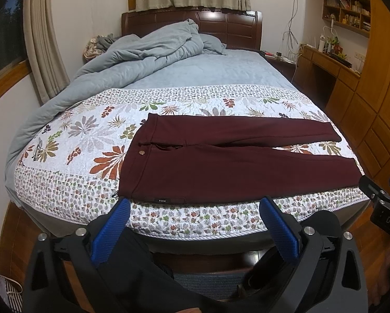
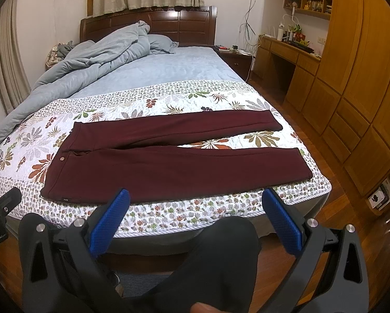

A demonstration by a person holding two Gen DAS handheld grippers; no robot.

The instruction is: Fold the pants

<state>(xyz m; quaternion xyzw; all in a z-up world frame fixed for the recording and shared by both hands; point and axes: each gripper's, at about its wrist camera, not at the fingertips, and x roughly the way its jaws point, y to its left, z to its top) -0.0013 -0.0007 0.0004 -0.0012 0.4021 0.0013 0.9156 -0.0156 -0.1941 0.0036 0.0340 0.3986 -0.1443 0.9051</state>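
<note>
Left wrist view: a pair of maroon pants [image 1: 221, 161] is laid flat and unfolded across the foot of the bed, on a quilted floral bedspread [image 1: 90, 135]. The cloth is seen to be smooth and matte, with a small metal button [image 1: 142, 152] at the waistband and a tiny label on the near hem of the waist. The waist is turned to the left of the bedspread, and the two legs run to the right, parted in a narrow V. A rumpled blue-grey duvet [image 1: 132, 57] is heaped beyond the bedspread, toward a dark wooden headboard [image 1: 215, 23].

The left tool [image 1: 195, 224] is held wide open, nothing between its ribbed blue pads; the pants lie just beyond the fingertips, not touched. In the right wrist view the right tool [image 2: 196, 221] is likewise spread open and empty, short of the bedspread's near edge, with the pants [image 2: 174, 167] ahead of it and apart from it.
</note>
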